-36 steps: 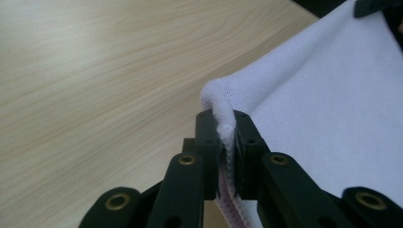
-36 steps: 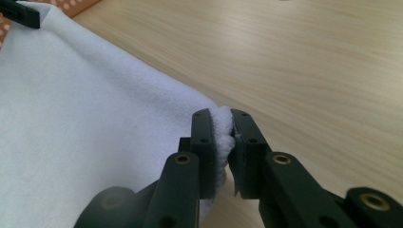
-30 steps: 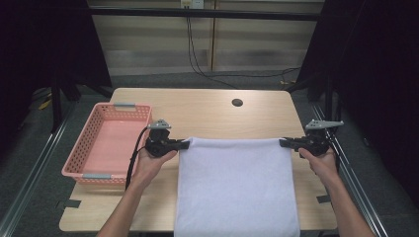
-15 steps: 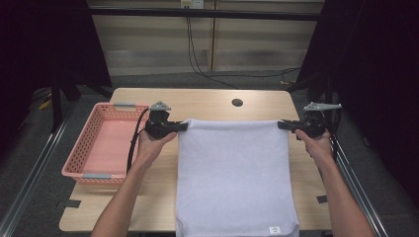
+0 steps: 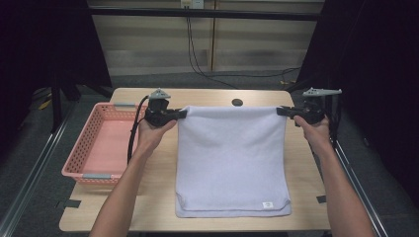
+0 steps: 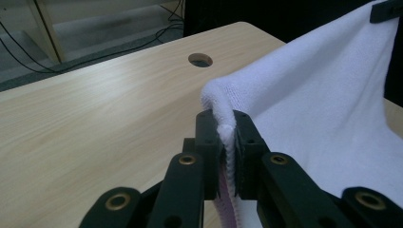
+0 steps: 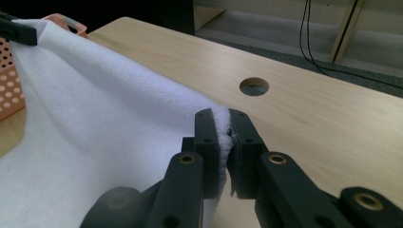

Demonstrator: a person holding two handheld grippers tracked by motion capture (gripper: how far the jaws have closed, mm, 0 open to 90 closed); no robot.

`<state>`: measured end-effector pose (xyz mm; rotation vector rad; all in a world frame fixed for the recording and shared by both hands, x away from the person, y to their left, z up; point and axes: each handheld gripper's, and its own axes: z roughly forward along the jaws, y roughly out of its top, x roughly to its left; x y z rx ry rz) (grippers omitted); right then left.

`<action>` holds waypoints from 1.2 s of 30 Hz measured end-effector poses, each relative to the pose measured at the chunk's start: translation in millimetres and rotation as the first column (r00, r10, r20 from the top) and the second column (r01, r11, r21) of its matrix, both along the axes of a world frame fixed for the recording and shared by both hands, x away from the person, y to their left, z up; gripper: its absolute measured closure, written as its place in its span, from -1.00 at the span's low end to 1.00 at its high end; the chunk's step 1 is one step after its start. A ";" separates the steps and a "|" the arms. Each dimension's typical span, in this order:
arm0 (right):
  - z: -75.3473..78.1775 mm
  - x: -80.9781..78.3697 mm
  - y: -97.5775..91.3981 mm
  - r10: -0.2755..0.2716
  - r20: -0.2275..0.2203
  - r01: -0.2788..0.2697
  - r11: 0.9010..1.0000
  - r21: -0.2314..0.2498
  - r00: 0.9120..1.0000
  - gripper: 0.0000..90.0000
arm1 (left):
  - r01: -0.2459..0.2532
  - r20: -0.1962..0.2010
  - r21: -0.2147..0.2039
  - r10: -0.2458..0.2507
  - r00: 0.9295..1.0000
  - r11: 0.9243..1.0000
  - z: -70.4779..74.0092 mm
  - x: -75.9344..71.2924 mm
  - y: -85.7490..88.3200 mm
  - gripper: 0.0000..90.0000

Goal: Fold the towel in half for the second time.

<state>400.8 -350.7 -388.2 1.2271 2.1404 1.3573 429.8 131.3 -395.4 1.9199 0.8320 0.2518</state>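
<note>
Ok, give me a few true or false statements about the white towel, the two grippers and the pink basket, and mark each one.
1. The left gripper is clamped on a corner of the white terry towel. True.
2. The right gripper hangs open above the towel. False: it is shut on the towel's other far corner.
3. The pink plastic mesh basket holds a folded towel. False: it is empty.
4. The towel's near edge lies on the light wooden table. True.
5. A small label sits near the towel's near right corner. True.
</note>
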 end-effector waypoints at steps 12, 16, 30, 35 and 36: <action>1.5 -71.0 -7.3 0.088 0.046 -0.090 0.995 0.043 0.995 0.86 | 0.085 0.058 -0.064 -0.082 0.995 0.994 0.2 -67.7 12.6 0.84; -1.8 -95.0 -10.1 0.114 0.044 -0.116 0.992 0.045 0.992 0.86 | 0.110 0.052 -0.086 -0.106 0.993 0.990 -2.3 -88.2 15.1 0.84; -44.7 -168.6 3.2 0.201 -0.053 -0.201 0.980 -0.001 0.978 0.84 | 0.140 -0.037 -0.047 -0.142 0.989 0.989 -54.9 -156.0 31.8 0.82; -63.0 -183.1 5.5 0.209 -0.113 -0.213 0.977 -0.021 0.971 0.75 | 0.184 -0.102 -0.007 -0.184 0.978 0.983 -70.8 -170.0 32.9 0.77; -66.0 -185.6 5.4 0.215 -0.128 -0.219 0.976 -0.019 0.968 0.73 | 0.202 -0.120 0.012 -0.199 0.973 0.979 -74.5 -173.6 32.9 0.76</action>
